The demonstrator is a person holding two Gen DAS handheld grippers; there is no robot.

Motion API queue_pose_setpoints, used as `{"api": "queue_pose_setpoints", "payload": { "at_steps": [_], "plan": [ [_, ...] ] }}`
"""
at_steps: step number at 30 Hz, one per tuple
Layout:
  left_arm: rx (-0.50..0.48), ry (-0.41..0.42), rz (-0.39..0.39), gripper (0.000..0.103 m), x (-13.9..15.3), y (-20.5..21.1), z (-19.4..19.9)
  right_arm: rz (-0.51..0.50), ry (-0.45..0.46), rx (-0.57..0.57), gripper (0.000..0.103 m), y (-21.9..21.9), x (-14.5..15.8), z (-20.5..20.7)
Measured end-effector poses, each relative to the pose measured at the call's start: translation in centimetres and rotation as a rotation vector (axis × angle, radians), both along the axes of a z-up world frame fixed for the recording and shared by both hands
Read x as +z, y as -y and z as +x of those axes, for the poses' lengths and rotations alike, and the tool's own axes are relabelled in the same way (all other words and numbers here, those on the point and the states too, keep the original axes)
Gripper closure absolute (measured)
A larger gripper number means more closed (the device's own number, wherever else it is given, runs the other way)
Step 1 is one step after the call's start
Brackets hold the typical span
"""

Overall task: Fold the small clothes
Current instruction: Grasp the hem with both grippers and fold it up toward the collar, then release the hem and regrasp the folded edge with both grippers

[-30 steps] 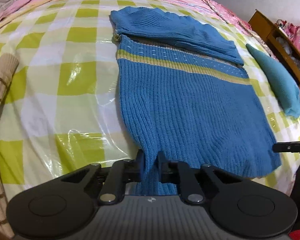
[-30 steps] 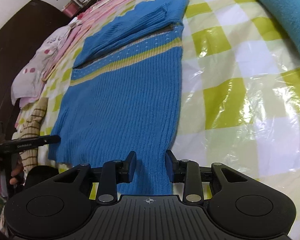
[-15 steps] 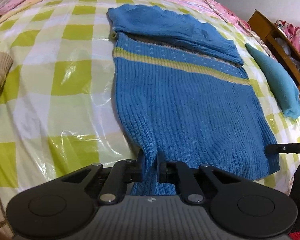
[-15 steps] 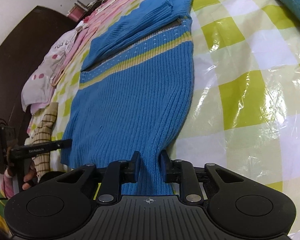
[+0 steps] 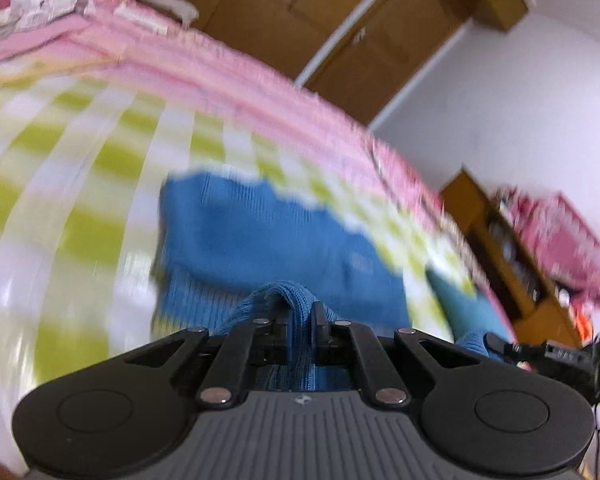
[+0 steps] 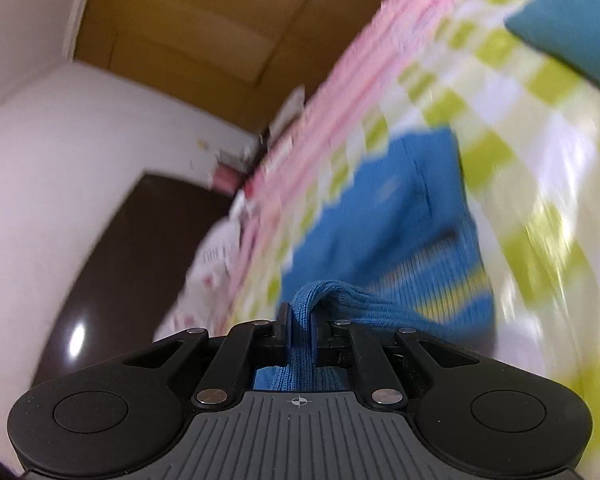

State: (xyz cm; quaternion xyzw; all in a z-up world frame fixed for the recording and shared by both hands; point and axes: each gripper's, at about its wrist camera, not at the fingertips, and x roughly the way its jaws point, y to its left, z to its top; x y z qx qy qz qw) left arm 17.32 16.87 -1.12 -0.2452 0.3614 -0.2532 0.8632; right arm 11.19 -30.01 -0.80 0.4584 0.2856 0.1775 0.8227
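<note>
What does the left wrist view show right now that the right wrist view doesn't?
Left wrist only: the wooden shelf with pink items, and the right tool at the frame's edge. Right wrist only: the dark door. Both: the blue sweater, bunched between each view's own shut tool, left tool included, the checked bedspread, the teal cloth and the wardrobe.

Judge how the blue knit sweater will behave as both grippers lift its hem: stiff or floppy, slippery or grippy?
Likely floppy: the blue knit sweater bunches into a loop at the left gripper and drapes from the right gripper. Its ribbed knit probably resists slipping. The checked bedcover looks glossy, so it may slide.
</note>
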Motion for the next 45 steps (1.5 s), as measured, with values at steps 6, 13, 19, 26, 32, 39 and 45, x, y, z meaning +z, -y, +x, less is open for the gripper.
{"api": "queue_pose_setpoints", "payload": {
  "at_steps": [6, 13, 19, 26, 32, 39, 45],
  "plan": [
    [0.096, 0.037, -0.02, 0.09, -0.4, 1.0, 7.1, 0.037, -0.007, -0.131, 0.094, 2.0, -1.3, 8.0],
    [0.202, -0.063, 0.032, 0.089, -4.2, 1.0, 10.6, 0.012, -0.101, -0.172, 0.09, 2.0, -4.2, 13.3],
    [0.241, -0.066, -0.015, 0.089, -4.1, 0.5, 10.5, -0.026, -0.1, -0.17, 0.086, 1.6, -4.1, 13.9],
    [0.283, -0.088, -0.033, 0.088, -3.3, 1.1, 12.7, -0.015, -0.087, -0.17, 0.068, 1.7, -2.9, 14.7],
    [0.416, -0.119, -0.068, 0.088, -3.9, -1.0, 12.9, -0.001, -0.071, -0.195, 0.067, 2.3, -2.7, 14.8],
    [0.361, 0.015, 0.117, 0.088, -2.2, 0.3, 9.3, -0.093, -0.061, -0.194, 0.066, 1.8, -2.4, 14.5],
    [0.275, 0.034, 0.267, 0.084, -3.2, 2.4, 7.1, -0.468, -0.063, -0.16, 0.066, -0.9, -1.7, 11.7]
  ]
}}
